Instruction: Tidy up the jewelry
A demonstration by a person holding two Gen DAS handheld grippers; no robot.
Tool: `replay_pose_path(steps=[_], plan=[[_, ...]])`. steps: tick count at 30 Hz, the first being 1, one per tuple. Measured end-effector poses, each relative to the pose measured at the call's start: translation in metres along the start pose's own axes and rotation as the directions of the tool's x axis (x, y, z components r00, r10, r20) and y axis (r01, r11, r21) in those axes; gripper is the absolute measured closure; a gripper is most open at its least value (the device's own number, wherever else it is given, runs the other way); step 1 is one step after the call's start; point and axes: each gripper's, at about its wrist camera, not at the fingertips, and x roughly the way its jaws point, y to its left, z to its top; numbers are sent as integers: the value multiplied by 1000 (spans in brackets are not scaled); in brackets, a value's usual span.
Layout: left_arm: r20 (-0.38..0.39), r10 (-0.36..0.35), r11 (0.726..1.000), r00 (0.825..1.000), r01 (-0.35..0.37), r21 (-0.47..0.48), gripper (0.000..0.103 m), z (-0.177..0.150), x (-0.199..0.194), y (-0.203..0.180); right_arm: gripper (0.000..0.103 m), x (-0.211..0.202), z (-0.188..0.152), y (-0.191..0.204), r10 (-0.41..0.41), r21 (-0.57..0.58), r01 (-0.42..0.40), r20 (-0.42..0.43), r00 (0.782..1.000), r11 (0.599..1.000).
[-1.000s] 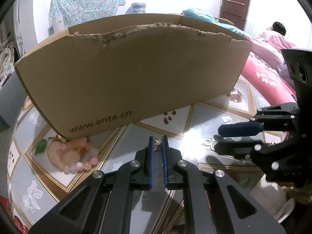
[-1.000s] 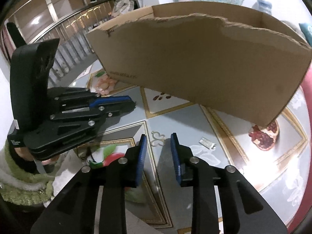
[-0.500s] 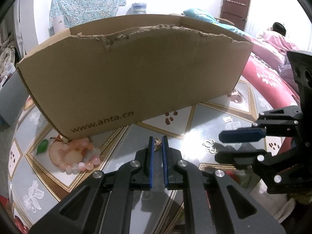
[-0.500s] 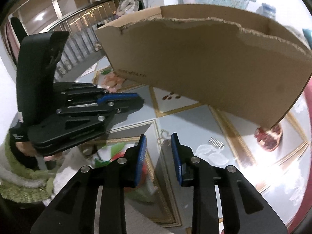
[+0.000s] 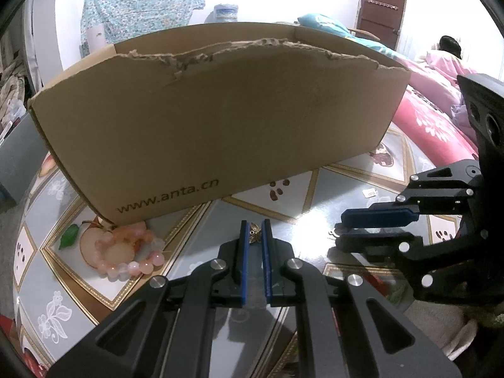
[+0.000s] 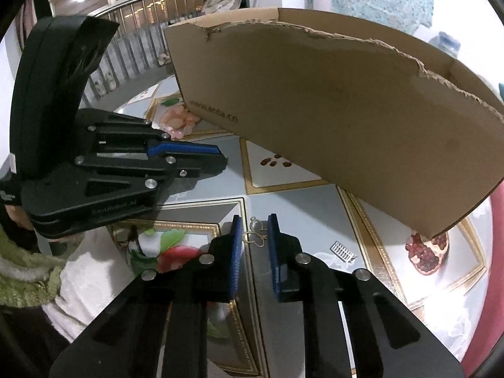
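Note:
My left gripper [image 5: 255, 225] is shut on a small gold ornament [image 5: 255, 232] pinched at its blue fingertips, just above the table. It also shows in the right wrist view, left gripper [image 6: 222, 159]. My right gripper [image 6: 254, 220] is low over the table with its jaws closing. A gold wire piece with loops [image 6: 255, 236] lies on the table between its pads, and I see no firm pinch on it. In the left wrist view the right gripper [image 5: 341, 230] is at the right. A pink bead bracelet [image 5: 126, 252] lies by the cardboard box [image 5: 220, 119].
The open cardboard box [image 6: 330, 110] with a torn front edge stands close ahead of both grippers. A small silver comb-like clip [image 6: 343, 250] lies on the patterned glossy table [image 5: 346, 186] at the right. A white and green sleeve [image 6: 37, 277] is at lower left. A bed is behind.
The right gripper has come forward over the gold wire piece, which now lies between its pads, and its jaws have narrowed. The left gripper holds still with its ornament.

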Motion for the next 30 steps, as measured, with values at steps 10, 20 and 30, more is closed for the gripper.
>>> replay_pose_path(steps=[10, 20, 30], plan=[[1, 1, 1000, 1000, -1, 1, 96, 0, 0, 0, 90, -6, -1, -8, 14, 16, -14, -1, 1000, 1000], [0, 2, 1000, 1000, -2, 1, 96, 0, -1, 0, 93, -16, -2, -12, 23, 27, -23, -1, 1000, 999], [2, 4, 1000, 1000, -4, 1, 96, 0, -1, 0, 83, -7, 4, -2, 23, -79, -27, -57, 998, 997]])
